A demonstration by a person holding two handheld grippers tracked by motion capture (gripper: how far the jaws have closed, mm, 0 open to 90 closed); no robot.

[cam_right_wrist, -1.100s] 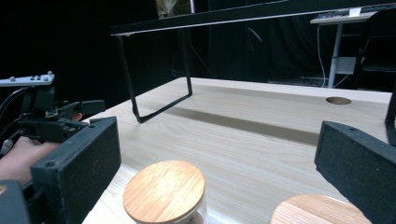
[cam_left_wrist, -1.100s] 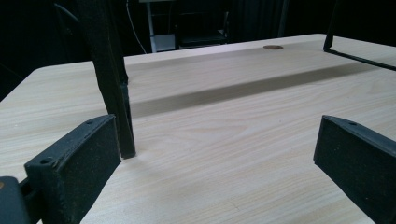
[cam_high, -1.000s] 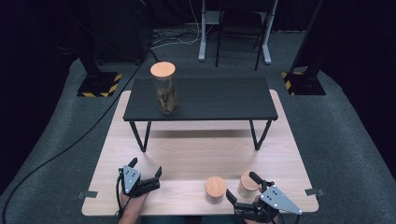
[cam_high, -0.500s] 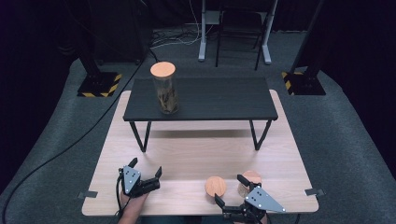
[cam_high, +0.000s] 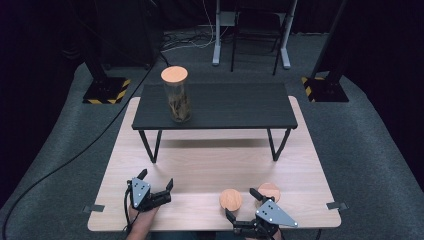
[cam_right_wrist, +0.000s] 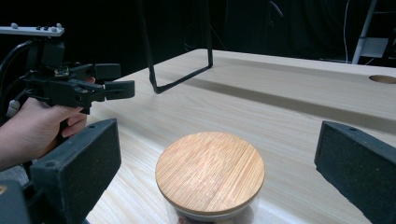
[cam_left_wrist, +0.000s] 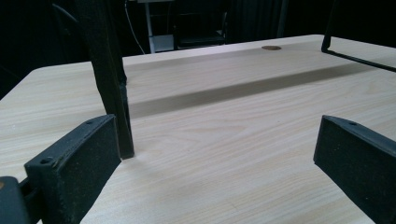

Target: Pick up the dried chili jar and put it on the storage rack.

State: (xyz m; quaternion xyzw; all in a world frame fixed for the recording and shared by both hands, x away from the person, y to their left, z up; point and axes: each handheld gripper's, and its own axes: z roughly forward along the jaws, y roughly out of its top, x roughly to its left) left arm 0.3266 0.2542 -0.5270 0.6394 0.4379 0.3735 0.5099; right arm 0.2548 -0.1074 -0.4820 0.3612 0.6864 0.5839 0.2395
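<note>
Two short glass jars with round wooden lids stand at the front right of the light wooden table (cam_high: 200,165): the left jar (cam_high: 231,199) and the right jar (cam_high: 269,191). My right gripper (cam_high: 240,202) is open and points left at the left jar. In the right gripper view that jar's lid (cam_right_wrist: 210,172) sits low between the wide-apart jaws, untouched. My left gripper (cam_high: 156,178) rests open at the front left with nothing in it. In the left gripper view its jaws frame bare wood beside a black leg (cam_left_wrist: 109,79). A tall lidded jar (cam_high: 176,95) stands on the small black bench (cam_high: 235,107).
The black bench stands on thin legs across the middle of the table, with open wood beneath it and in front of it. The right gripper view shows the hand holding the left gripper (cam_right_wrist: 93,86) and one bench leg (cam_right_wrist: 177,46). A cable (cam_high: 75,155) crosses the carpet at left.
My right gripper has slid left and turned toward the left short jar, which now lies between its jaws. The left gripper has stayed put.
</note>
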